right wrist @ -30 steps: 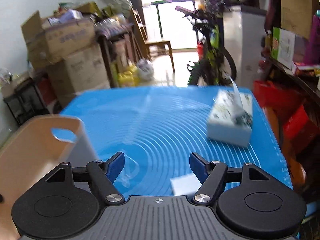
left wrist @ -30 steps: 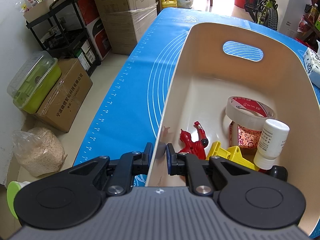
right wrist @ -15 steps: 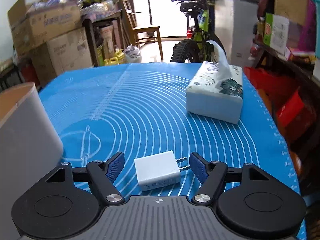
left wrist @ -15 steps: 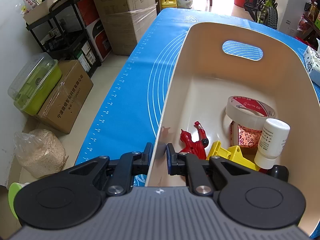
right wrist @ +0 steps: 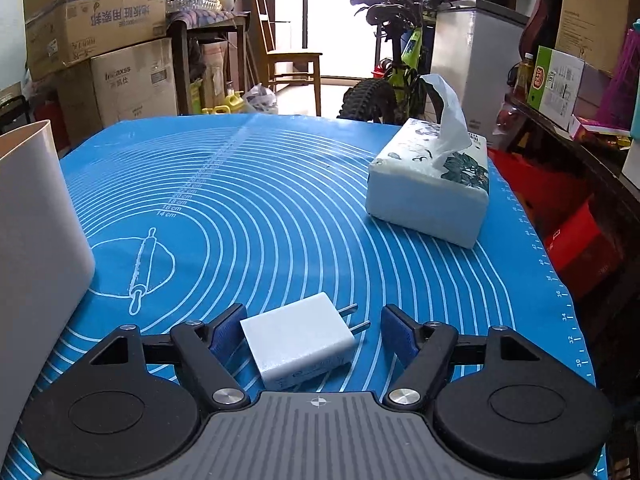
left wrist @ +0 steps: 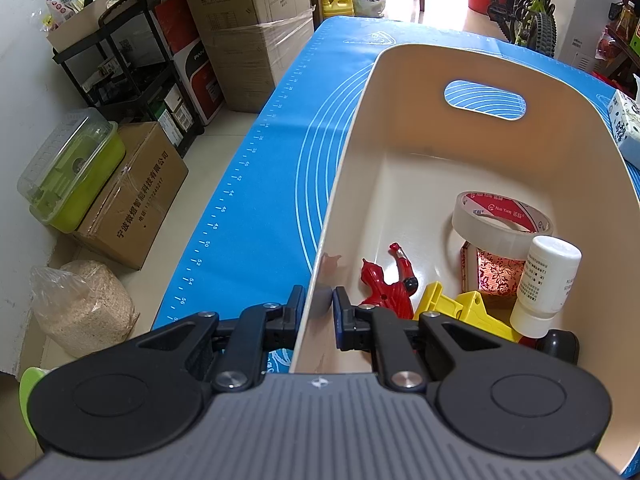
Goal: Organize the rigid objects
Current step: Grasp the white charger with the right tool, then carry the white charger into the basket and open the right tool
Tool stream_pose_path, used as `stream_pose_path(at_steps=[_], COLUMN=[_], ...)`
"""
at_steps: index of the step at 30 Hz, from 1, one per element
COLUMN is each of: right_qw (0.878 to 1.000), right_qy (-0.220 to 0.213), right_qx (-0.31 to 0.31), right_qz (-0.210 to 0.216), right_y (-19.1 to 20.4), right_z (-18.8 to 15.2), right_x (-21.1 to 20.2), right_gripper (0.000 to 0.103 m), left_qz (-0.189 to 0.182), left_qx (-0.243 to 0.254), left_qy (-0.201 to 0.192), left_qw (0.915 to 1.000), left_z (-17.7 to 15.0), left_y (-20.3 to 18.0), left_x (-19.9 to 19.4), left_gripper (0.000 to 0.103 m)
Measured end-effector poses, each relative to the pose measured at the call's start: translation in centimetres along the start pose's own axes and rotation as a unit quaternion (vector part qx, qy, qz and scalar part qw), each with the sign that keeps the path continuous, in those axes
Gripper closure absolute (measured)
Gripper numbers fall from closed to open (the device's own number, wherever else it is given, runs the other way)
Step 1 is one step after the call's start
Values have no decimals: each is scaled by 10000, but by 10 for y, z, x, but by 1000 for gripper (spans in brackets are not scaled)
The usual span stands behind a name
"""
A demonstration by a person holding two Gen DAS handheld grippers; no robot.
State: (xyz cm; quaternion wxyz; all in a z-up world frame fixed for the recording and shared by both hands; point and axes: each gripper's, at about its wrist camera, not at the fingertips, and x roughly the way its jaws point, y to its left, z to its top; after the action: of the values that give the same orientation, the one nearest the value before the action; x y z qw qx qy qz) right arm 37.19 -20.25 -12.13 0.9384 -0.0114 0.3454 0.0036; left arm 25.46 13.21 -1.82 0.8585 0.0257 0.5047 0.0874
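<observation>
A cluttered storeroom with stacked boxes (right wrist: 120, 76) and a bike (right wrist: 400, 68) surrounds a table covered by a blue mat (right wrist: 260, 208). On it stands a cream bin (left wrist: 560, 152); the left gripper (left wrist: 319, 306) has its fingers clamped on the bin's near wall. Inside lie a tape roll (left wrist: 502, 220), a white bottle (left wrist: 546, 284), a red toy (left wrist: 386, 284) and a yellow piece (left wrist: 464, 310). The right gripper (right wrist: 308, 330) has its fingers apart, either side of a white charger (right wrist: 296, 340) lying on the mat. A tissue box (right wrist: 428, 192) sits farther back.

Left gripper (left wrist: 319, 305) fingers nearly closed; right gripper (right wrist: 308, 330) fingers spread wide.
</observation>
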Motion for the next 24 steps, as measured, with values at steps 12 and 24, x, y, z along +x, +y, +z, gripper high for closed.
stream_pose_path(at_steps=[12,24], right_qw=[9999,9978], right_qy=[-94,-592], right_qx=[80,245], right_qz=[25,180], right_y=[-2,3], right_z=[-4,20], right_x=[-10,-44], right_gripper=[35,35], left_qz=[-2,-4], left_qx=[-7,-13], left_qy=[2,4], left_qw=[10000,10000], left_z=[0,0], left_y=[0,0], left_x=[0,0], left_gripper=[86,86])
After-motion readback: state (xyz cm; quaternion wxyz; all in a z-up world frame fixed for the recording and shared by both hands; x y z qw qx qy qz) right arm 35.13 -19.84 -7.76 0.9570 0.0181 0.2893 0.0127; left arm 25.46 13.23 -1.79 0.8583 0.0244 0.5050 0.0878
